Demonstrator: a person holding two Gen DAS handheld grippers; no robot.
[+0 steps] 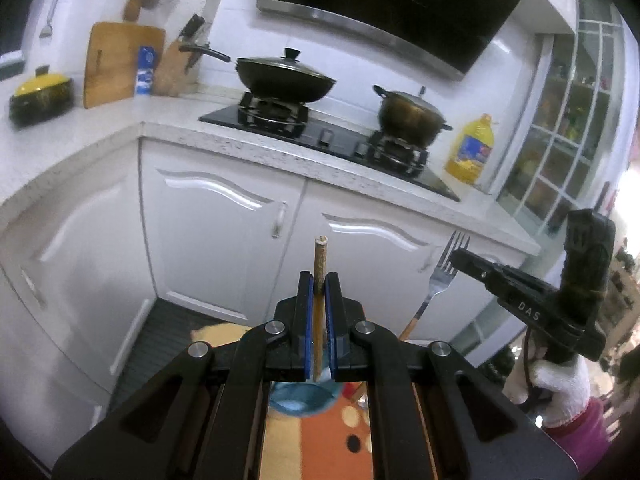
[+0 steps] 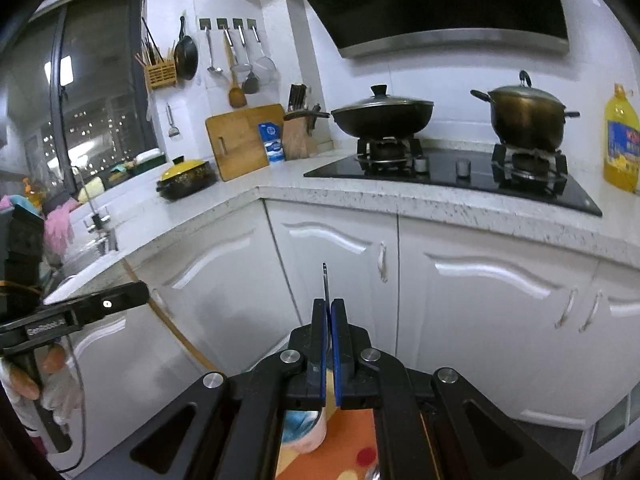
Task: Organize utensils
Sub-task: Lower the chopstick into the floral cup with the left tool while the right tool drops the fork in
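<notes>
The left hand-held gripper (image 1: 319, 280) is closed on an upright wooden chopstick (image 1: 321, 262), raised in front of the white cabinets (image 1: 224, 216). The right hand-held gripper (image 2: 329, 312) clamps a fork (image 1: 440, 276), tines up, just right of the chopstick. A blue cup (image 1: 300, 398) sits below them.

The letters "DAS" stand in white on the black body of the right gripper (image 1: 456, 258), seen from the left wrist. On the left gripper (image 2: 132, 294), a small white mark beginning "GenRobot" runs along its black side; its end is unclear. The oil bottle (image 2: 621, 140) label is unreadable.
</notes>
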